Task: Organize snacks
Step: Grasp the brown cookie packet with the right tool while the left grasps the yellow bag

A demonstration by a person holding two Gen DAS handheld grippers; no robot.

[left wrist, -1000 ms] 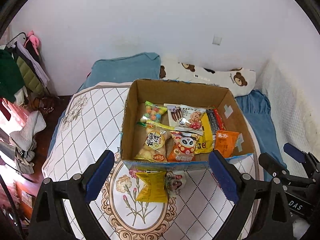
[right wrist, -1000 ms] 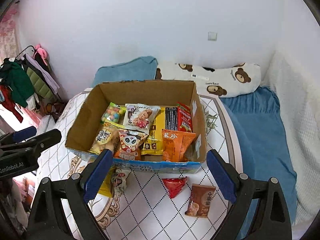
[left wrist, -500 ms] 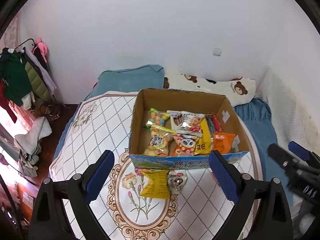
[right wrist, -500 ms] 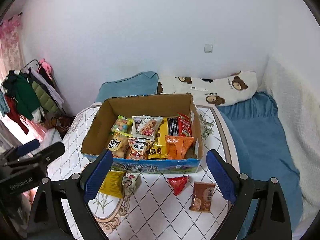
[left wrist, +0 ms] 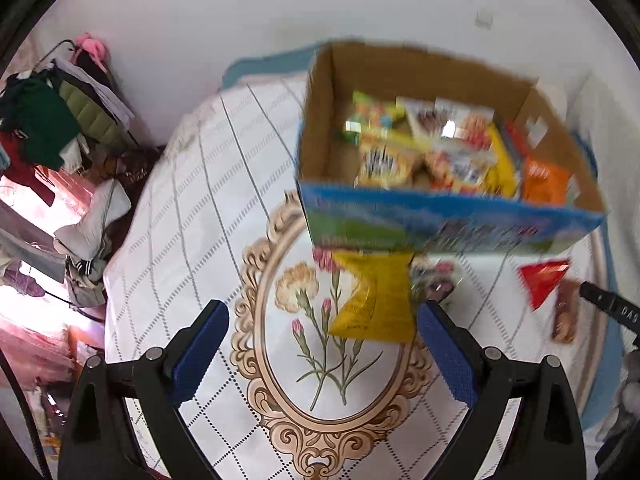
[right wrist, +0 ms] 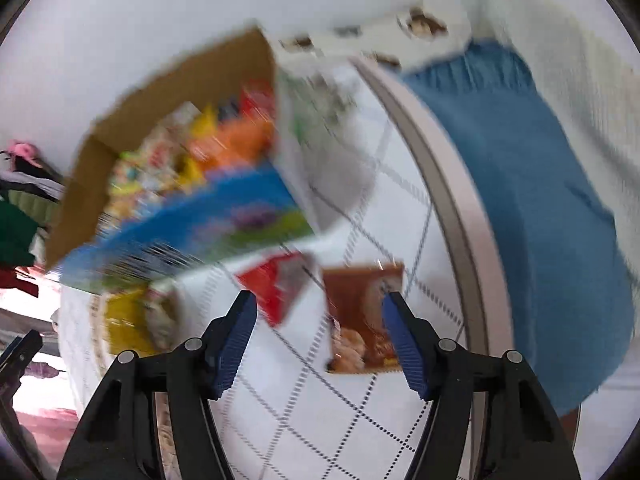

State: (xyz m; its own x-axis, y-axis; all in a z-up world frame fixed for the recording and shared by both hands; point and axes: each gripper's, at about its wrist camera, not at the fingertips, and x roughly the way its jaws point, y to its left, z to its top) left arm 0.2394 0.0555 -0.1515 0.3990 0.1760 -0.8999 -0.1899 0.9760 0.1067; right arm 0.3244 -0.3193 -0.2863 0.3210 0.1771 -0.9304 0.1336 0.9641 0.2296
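Above the white quilted bed cover (right wrist: 320, 408), the right gripper (right wrist: 318, 340) tilts steeply down, its jaws just closing, half spread around a brown snack packet (right wrist: 360, 320) without touching it. Likewise angled down, the left gripper (left wrist: 322, 354) is spread wide and empty beside a yellow snack packet (left wrist: 372, 296), near the open cardboard box of snacks (left wrist: 440, 216).

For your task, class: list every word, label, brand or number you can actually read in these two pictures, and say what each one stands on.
"DAS": white letters on the right gripper, cut off at the edge of the left wrist view.
Yellow packet: dark print, too blurred to read.
Cardboard box: print on its blue front, too blurred.
Brown packet and red packet: nothing readable.
Snacks inside the box: labels smeared by motion, unreadable.
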